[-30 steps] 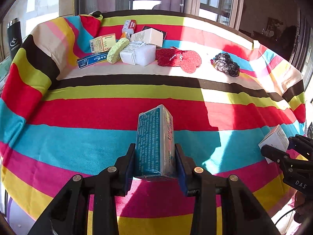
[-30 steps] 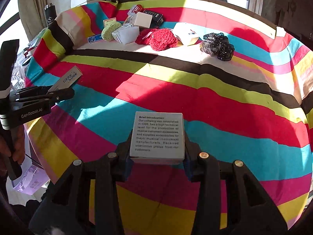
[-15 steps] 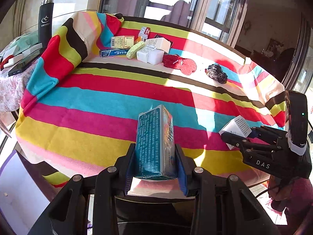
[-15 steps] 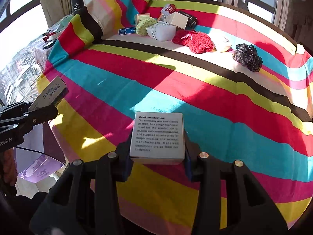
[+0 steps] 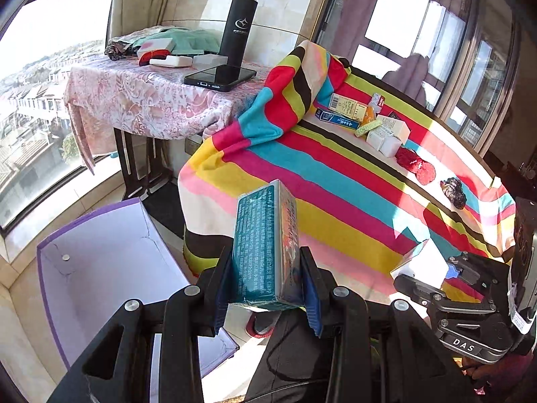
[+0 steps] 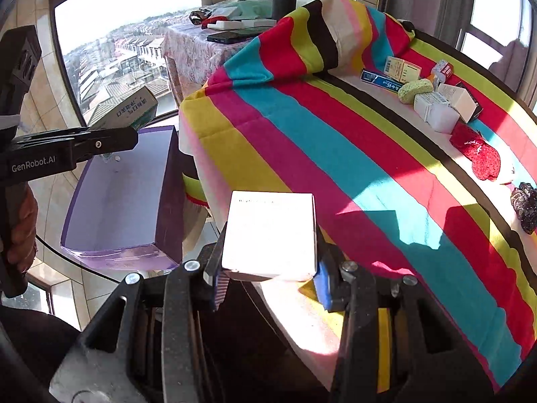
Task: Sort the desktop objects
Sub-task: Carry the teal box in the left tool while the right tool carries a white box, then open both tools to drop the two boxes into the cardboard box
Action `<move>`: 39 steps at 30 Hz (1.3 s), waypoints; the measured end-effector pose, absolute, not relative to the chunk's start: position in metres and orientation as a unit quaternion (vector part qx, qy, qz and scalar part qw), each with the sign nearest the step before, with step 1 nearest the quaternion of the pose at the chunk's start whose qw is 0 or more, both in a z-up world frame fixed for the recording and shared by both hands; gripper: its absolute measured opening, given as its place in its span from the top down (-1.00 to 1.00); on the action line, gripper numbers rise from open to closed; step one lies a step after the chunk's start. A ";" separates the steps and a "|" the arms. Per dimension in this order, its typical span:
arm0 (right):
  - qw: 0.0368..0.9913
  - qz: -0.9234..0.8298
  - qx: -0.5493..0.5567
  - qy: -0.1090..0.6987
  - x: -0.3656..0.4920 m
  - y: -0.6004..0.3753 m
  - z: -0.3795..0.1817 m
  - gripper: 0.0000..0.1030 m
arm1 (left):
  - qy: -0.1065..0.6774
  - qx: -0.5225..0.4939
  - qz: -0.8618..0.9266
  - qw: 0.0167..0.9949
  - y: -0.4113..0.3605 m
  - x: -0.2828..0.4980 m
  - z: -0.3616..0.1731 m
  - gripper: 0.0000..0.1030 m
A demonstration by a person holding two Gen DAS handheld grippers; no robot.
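My left gripper [image 5: 265, 282] is shut on an upright teal box [image 5: 265, 245], held past the table's edge beside an open purple bin [image 5: 100, 268] on the floor. My right gripper [image 6: 268, 275] is shut on a white box [image 6: 268, 231], also off the striped table [image 6: 335, 151] and right of the purple bin [image 6: 124, 194]. In the right wrist view the left gripper [image 6: 127, 134] hangs over the bin with the teal box [image 6: 131, 107]. The left wrist view shows the right gripper [image 5: 406, 278] holding the white box [image 5: 414, 258].
Several small boxes [image 6: 436, 110], a green sponge [image 6: 414, 90], a red knitted piece [image 6: 476, 154] and a dark bundle [image 6: 525, 208] lie along the table's far side. A side table [image 5: 134, 100] bears a black flask [image 5: 238, 27] and a phone [image 5: 220, 77].
Both grippers have swung left off the table with their boxes still held. The purple bin and the side table have come into view, and both views have rolled.
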State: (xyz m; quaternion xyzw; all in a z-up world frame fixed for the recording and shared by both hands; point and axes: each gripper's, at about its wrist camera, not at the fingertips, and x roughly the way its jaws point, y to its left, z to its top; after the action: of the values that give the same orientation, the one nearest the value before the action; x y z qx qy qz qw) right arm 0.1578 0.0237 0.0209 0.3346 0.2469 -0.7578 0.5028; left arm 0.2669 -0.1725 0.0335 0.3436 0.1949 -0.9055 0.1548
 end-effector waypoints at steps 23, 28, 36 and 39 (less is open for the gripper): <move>0.617 -0.593 0.304 0.419 0.264 -0.187 -0.064 0.12 | 0.250 0.364 -0.817 0.370 -0.331 0.337 -0.032 0.26; 0.619 -0.580 0.331 0.414 0.261 -0.207 -0.084 -0.12 | 0.273 0.384 -0.786 0.400 -0.354 0.337 -0.048 -0.38; 0.624 -0.594 0.360 0.357 0.241 -0.184 -0.074 -0.45 | 0.254 0.381 -0.784 0.419 -0.352 0.338 -0.045 -0.59; 0.632 -0.594 0.364 0.338 0.241 -0.172 -0.067 -0.46 | 0.260 0.381 -0.789 0.406 -0.344 0.329 -0.043 -0.59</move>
State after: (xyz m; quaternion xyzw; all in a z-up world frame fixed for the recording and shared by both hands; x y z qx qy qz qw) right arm 0.2408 -0.1716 -0.0672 0.3638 0.3382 -0.5944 0.6324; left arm 0.3286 -0.3443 -0.0427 0.3808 0.2596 -0.7892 0.4059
